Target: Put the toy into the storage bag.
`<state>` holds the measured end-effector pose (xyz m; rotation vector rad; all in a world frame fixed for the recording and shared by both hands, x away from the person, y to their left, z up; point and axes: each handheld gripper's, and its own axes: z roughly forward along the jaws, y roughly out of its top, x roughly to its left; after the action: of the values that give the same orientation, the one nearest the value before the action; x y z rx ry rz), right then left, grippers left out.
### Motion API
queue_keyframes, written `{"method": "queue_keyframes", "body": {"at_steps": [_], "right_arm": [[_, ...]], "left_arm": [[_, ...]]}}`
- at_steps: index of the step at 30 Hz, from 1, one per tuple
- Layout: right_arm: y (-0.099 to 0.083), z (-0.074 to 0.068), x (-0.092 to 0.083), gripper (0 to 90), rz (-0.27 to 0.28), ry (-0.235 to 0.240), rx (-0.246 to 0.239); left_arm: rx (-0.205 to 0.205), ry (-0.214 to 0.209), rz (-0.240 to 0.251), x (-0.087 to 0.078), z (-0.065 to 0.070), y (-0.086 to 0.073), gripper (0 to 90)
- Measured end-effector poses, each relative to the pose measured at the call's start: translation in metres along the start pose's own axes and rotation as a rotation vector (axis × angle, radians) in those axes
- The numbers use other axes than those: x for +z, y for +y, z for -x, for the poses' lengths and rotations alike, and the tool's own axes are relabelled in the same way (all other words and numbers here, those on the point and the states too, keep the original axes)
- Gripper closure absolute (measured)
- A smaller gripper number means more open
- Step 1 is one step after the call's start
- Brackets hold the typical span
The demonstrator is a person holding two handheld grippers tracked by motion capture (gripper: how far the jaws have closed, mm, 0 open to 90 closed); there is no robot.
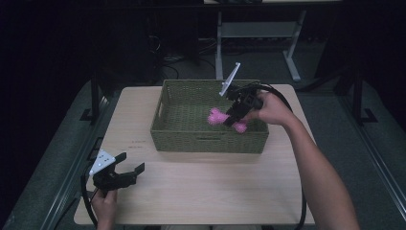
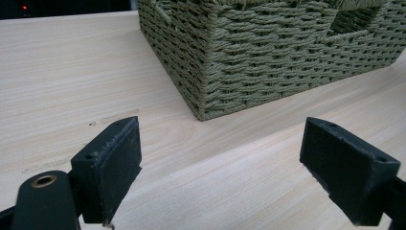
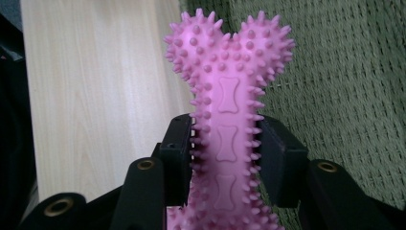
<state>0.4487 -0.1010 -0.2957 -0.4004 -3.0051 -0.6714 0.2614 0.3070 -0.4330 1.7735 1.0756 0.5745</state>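
My right tongs [image 1: 234,116] are clamped on the pink spiky bone toy [image 3: 229,120] over the woven basket [image 1: 191,136]; my left tongs [image 1: 130,165] stand apart above the bench [image 1: 215,191]

Pink rubber bone-shaped toy [image 3: 229,120] covered in small spikes, with little bone outlines embossed along its shaft. Clamped across the shaft between two black fingers [image 3: 280,158], knobbed end pointing away. Held above the floor of the green woven rectangular basket [image 1: 209,142], near its right side.
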Motion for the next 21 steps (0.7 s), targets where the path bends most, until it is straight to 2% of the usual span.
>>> {"method": "queue_keyframes", "body": {"at_steps": [12,21], "right_arm": [[-0.006,0.023,0.013,57.7,-0.013,0.005,0.053],[-0.009,0.033,0.022,57.7,-0.028,0.006,0.075]], "left_arm": [[0.010,0.001,-0.004,0.000,0.002,0.000,13.7],[0.011,0.000,-0.004,0.001,0.002,0.000,13.7]]}}
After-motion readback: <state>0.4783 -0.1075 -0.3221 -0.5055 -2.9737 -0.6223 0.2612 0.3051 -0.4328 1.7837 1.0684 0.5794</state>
